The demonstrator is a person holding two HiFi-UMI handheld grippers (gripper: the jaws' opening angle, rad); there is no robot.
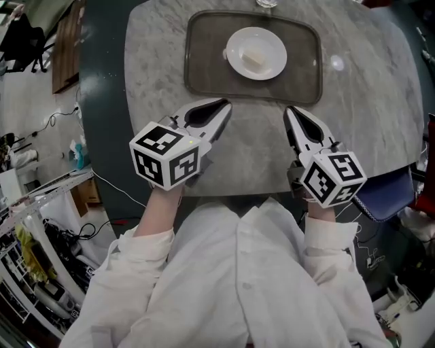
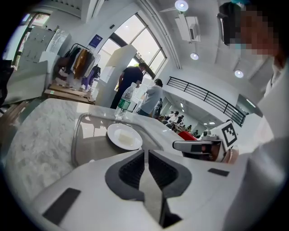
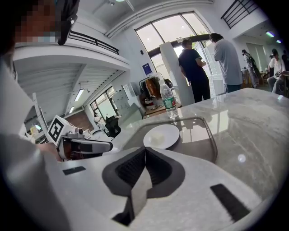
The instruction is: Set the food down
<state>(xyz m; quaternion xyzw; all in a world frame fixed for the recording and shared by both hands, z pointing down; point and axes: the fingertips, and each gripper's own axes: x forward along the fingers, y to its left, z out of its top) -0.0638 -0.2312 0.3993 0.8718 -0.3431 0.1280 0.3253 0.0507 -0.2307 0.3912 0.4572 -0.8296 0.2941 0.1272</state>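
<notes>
A white plate (image 1: 256,53) with a pale block of food (image 1: 253,58) sits on a grey tray (image 1: 204,78) at the far side of the marble table (image 1: 156,75). My left gripper (image 1: 224,104) hovers over the table just before the tray's near left corner, jaws shut and empty. On the other side, my right gripper (image 1: 288,111) is also shut on nothing, by the tray's near right part. The plate (image 2: 124,136) and tray (image 2: 81,135) lie beyond the left gripper (image 2: 146,151). In the right gripper view the plate (image 3: 161,136) shows past the right gripper (image 3: 144,150).
A water bottle (image 3: 169,103) stands behind the tray, with its base (image 1: 266,3) at the table's far edge. People stand by the windows (image 3: 198,67). A blue chair (image 1: 387,194) is at my right. Shelving and cables (image 1: 41,204) crowd the floor at my left.
</notes>
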